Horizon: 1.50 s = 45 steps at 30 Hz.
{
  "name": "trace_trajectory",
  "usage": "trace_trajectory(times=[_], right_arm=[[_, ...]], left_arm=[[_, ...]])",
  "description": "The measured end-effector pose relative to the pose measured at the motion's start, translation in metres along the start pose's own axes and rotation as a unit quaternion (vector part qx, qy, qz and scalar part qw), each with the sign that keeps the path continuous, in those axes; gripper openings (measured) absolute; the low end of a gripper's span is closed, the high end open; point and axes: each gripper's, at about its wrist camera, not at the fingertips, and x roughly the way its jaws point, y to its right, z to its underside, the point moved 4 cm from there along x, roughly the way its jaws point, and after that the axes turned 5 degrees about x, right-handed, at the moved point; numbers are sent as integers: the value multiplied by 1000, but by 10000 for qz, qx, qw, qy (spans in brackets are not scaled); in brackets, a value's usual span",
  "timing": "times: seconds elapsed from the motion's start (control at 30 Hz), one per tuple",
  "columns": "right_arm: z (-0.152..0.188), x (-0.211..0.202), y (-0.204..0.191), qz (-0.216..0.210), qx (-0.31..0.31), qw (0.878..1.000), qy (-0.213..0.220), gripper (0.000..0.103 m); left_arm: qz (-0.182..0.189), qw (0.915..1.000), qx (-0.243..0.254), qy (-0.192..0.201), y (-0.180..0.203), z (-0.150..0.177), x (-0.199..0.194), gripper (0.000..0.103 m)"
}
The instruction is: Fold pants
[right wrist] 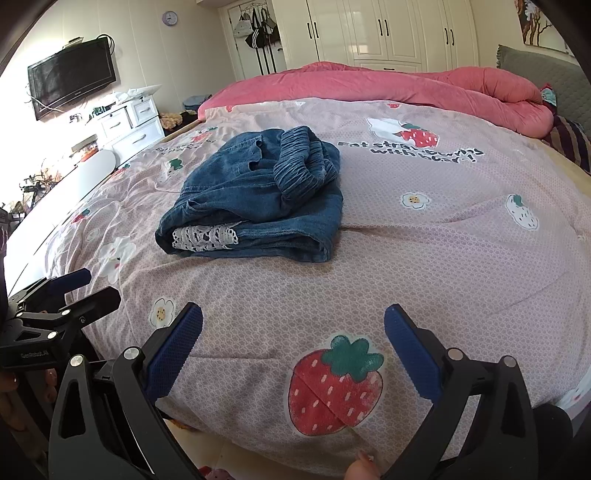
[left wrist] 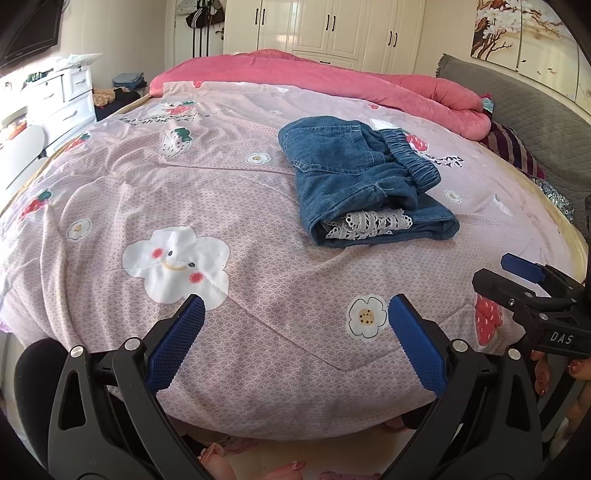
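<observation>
At the far left a wall-mounted television (right wrist: 72,75) hung above a white chest of drawers (right wrist: 125,123). In front of it, low at the bed's near edge, the left gripper (left wrist: 295,314) hovered over the pink printed quilt (left wrist: 221,206) with its jaws spread wide and nothing between them; a smiling cloud print (left wrist: 175,262) lay just beyond its left finger. The denim pants (left wrist: 364,181) lay folded into a compact bundle near the middle of the bed, well apart from both grippers, with the elastic waistband (left wrist: 410,157) on top toward the far side and a strip of white lace trim (left wrist: 365,223) showing at the near fold. To the right, the right gripper (right wrist: 293,317) also hung above the quilt's near edge, jaws spread and empty, over a large strawberry print (right wrist: 334,387). Behind everything a rolled pink blanket (left wrist: 332,79) stretched across the far side of the bed, and white wardrobe doors (left wrist: 343,27) stood beyond it. A grey headboard cushion (left wrist: 524,114) rose at the right.
</observation>
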Motion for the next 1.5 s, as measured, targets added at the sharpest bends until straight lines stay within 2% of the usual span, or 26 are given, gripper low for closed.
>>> trace_trajectory(times=[1.5], right_arm=[[3,1,5,296,55,9995,-37,99]], left_arm=[[-156,9992,369,-7,11,1,2,94]])
